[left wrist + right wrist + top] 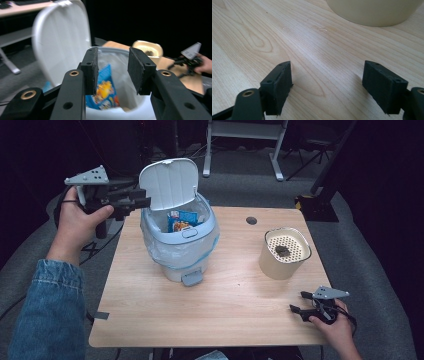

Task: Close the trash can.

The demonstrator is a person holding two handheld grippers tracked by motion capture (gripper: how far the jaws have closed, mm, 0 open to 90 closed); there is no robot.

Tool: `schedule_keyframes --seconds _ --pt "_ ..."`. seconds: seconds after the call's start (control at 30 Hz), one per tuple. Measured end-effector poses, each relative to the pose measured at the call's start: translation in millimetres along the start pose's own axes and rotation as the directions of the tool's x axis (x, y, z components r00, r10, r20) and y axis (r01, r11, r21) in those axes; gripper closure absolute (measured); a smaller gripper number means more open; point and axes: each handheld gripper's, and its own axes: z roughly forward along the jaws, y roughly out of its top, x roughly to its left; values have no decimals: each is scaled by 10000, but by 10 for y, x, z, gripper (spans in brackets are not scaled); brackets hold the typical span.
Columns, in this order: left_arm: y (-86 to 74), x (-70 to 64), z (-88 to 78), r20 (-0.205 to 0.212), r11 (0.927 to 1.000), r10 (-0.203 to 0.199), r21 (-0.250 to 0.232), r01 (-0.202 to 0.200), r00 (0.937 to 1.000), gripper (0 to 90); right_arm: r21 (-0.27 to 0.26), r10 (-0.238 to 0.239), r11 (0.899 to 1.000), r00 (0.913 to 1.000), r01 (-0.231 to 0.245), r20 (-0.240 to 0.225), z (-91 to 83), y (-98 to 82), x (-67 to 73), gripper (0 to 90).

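A white pedal bin (177, 251) with a plastic liner stands left of centre on the wooden table (225, 310). Its lid (169, 182) is tipped up and open. A blue snack packet (181, 220) lies inside the bin. My left gripper (144, 201) hovers at the lid's left edge, off the table. In the left gripper view the left gripper (112, 72) is open with nothing between the jaws. There the lid (60, 42) is at left and the packet (106, 92) lies below. My right gripper (300, 302) rests low at the table's near right, open. The right gripper (327, 85) has bare wood between its jaws.
A cream container (285, 252) with a perforated insert and a small dark lump (281, 251) stands right of the bin. The container (372, 12) lies just beyond the right jaws. The bin's pedal (192, 278) faces me. A cable hole (251, 220) is at the back.
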Motion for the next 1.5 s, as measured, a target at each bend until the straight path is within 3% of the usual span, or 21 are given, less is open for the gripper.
schedule_keyframes --seconds 0.67,0.87,1.0,1.1,1.23,1.5 --pt "476 393 47 -992 9973 -480 -594 423 9939 636 -25 -95 10000 9998 95 -159 0 0 9 243" --pt "506 551 129 -1385 9957 -772 -609 693 9874 654 -11 -168 9999 9996 168 -245 -1 0 13 243" --pt "511 606 160 -1383 9910 -1034 -990 901 9850 698 -51 -192 9998 9994 190 -285 -2 -1 19 262" --pt "493 634 204 -1659 9938 -1013 -625 921 9809 710 -56 -196 9998 9994 194 -272 -3 0 25 266" --pt "473 624 271 -1614 9942 -1074 -227 1051 9810 749 -63 -187 9998 9994 185 -288 -2 0 25 266" --pt "469 548 281 -1177 9933 -1136 -363 1100 9865 806 -63 -181 9998 9994 180 -293 -2 0 24 266"
